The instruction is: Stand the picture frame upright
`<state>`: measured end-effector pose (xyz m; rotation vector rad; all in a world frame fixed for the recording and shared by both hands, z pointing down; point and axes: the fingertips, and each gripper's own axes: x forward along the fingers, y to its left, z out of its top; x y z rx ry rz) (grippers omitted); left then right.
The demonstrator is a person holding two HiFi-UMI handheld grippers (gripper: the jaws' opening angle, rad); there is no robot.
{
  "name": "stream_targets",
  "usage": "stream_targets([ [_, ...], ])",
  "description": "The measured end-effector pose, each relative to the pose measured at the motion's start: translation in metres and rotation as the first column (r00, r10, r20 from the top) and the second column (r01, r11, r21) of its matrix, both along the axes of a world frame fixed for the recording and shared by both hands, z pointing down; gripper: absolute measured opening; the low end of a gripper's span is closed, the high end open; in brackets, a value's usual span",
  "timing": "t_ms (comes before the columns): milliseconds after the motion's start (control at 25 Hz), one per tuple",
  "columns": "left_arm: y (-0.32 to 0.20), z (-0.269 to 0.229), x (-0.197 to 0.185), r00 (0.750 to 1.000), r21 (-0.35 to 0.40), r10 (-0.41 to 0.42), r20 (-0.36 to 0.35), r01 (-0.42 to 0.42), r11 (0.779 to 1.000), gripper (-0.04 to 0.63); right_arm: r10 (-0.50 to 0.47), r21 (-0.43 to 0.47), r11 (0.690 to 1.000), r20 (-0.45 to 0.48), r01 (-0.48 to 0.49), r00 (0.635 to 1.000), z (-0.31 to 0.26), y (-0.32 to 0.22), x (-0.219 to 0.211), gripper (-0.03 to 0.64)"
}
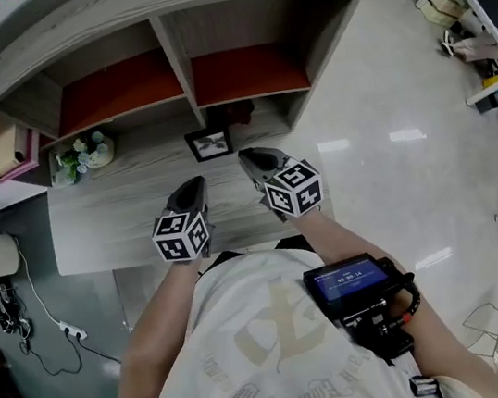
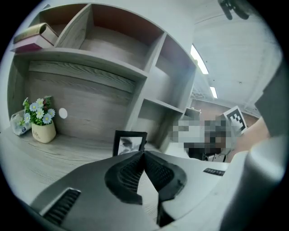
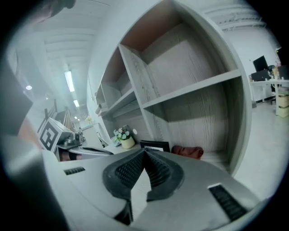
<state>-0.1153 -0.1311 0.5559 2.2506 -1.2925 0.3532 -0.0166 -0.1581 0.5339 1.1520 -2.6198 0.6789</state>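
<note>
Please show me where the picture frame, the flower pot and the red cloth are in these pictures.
picture frame (image 1: 209,142), head view, on the middle of its picture.
flower pot (image 2: 44,132), left gripper view, on the pot's pale body.
red cloth (image 3: 188,151), right gripper view, on the middle of the bundle.

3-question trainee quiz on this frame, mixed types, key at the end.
1. True or false: the picture frame stands upright on the desk.
2. The right gripper is: A) wide open; B) shut on the frame; C) shut, with nothing between its jaws.
3. Fill in: in the left gripper view, to the frame's left on the desk, there stands a ____.

Key: 1 true; 2 C; 3 flower pot.
</note>
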Motion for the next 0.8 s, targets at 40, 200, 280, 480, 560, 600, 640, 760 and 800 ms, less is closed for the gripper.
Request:
stream_targets([
  [40, 0.003, -0.001, 0.003, 1.0, 0.007, 0.016, 0.003, -0.016, 1.0, 0.009, -0.008, 0.008, 1.0, 0.009, 0.008, 1.0, -0.004, 0.003, 0.002, 0.005],
  [200, 0.018, -0.006, 0.012, 0.999, 0.02, 0.045, -0.01, -0.045, 0.999, 0.009, -0.037, 0.028, 0.999, 0.029, 0.037, 0.999, -0.012, 0.021, 0.008, 0.003],
  [280, 0.025, -0.01, 0.014, 0.999, 0.026, 0.046, -0.024, -0.046, 0.999, 0.009, -0.044, 0.032, 0.999, 0.034, 0.043, 0.998, -0.015, 0.032, 0.014, 0.003],
  [480, 0.041, -0.018, 0.017, 0.997, 0.02, 0.042, -0.061, -0.04, 0.999, 0.009, -0.039, 0.024, 0.999, 0.032, 0.038, 0.999, -0.015, 0.054, 0.033, 0.003],
  [560, 0.045, -0.019, 0.016, 0.997, 0.019, 0.041, -0.069, -0.04, 0.999, 0.009, -0.029, 0.015, 0.999, 0.035, 0.028, 0.999, -0.013, 0.06, 0.038, 0.003],
  [600, 0.047, -0.02, 0.014, 0.997, 0.02, 0.041, -0.073, -0.039, 0.999, 0.009, -0.025, 0.014, 1.0, 0.036, 0.024, 0.999, -0.012, 0.063, 0.04, 0.003],
  [640, 0.048, -0.02, 0.013, 0.996, 0.02, 0.04, -0.076, -0.039, 0.999, 0.009, -0.023, 0.014, 1.0, 0.036, 0.022, 0.999, -0.012, 0.066, 0.04, 0.003],
  [760, 0.052, -0.017, 0.005, 0.996, 0.018, 0.039, -0.083, -0.038, 0.999, 0.009, -0.025, 0.016, 1.0, 0.038, 0.024, 0.999, -0.01, 0.072, 0.037, 0.003],
  [800, 0.054, -0.016, 0.002, 0.996, 0.018, 0.037, -0.085, -0.036, 0.999, 0.009, -0.026, 0.015, 1.0, 0.038, 0.026, 0.999, -0.009, 0.075, 0.036, 0.003],
])
